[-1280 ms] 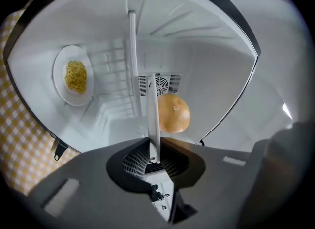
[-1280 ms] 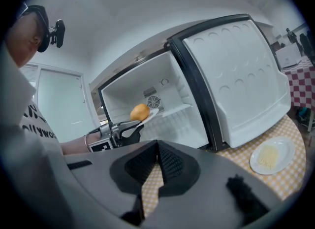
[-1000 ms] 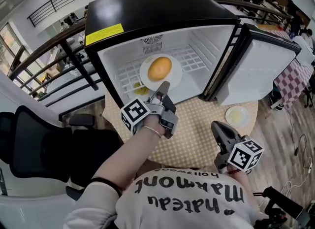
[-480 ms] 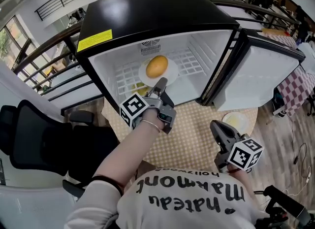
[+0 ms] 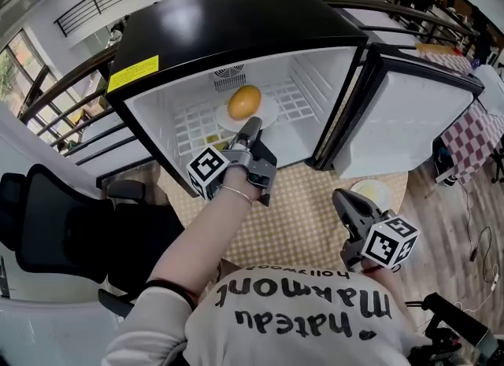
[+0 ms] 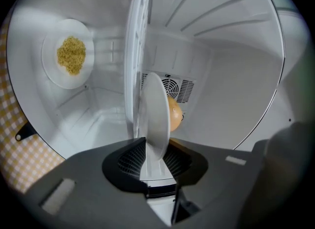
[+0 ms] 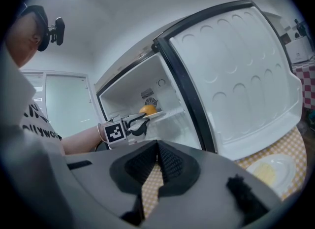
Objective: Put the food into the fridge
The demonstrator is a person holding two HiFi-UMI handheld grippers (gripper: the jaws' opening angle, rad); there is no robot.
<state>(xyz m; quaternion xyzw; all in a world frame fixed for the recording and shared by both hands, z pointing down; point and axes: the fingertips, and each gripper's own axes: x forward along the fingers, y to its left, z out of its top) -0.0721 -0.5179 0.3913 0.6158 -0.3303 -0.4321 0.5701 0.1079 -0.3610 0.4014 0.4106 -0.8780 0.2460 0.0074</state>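
Fridge (image 5: pixel 236 18) with a black top stands open at twelve o'clock from the person, its white door (image 5: pixel 402 120) swung out toward two o'clock. The left gripper (image 5: pixel 250 124) reaches straight into the cabinet, pointing toward twelve, and is clenched on the near rim of a white plate (image 5: pixel 268 109). From the right gripper view the plate sits level and flat. It lies over the wire shelf (image 5: pixel 193 124), so close that I cannot tell whether it touches. The plate is round, so it has no long axis, and its gripped edge faces the person at six o'clock. In the middle of it sits a smooth, rounded orange-yellow piece of food (image 5: pixel 244 101), just in front of the fan vent (image 5: pixel 226 79) in the back wall. Below the shelf, on the fridge floor, a second white plate (image 6: pixel 54 73) carries a small heap of yellow crumbly food (image 6: pixel 72 54). The right gripper (image 5: pixel 339 197) hangs back at four o'clock over the table (image 5: pixel 299 215), which has a yellow checked cloth. Its jaws are closed together with nothing between them. Just past its tip, at about three o'clock, a third plate (image 5: pixel 358 191) with something pale yellow rests on the cloth beneath the door. A yellow label (image 5: pixel 134 73) is stuck at the left front edge of the fridge top, its print too small to read. The person's white shirt (image 5: pixel 307 309) bears dark lettering that is upside down from here. The small word "hollywood" can be read, and the larger words only in part. A black office chair (image 5: pixel 47 223) stands off at eight o'clock.
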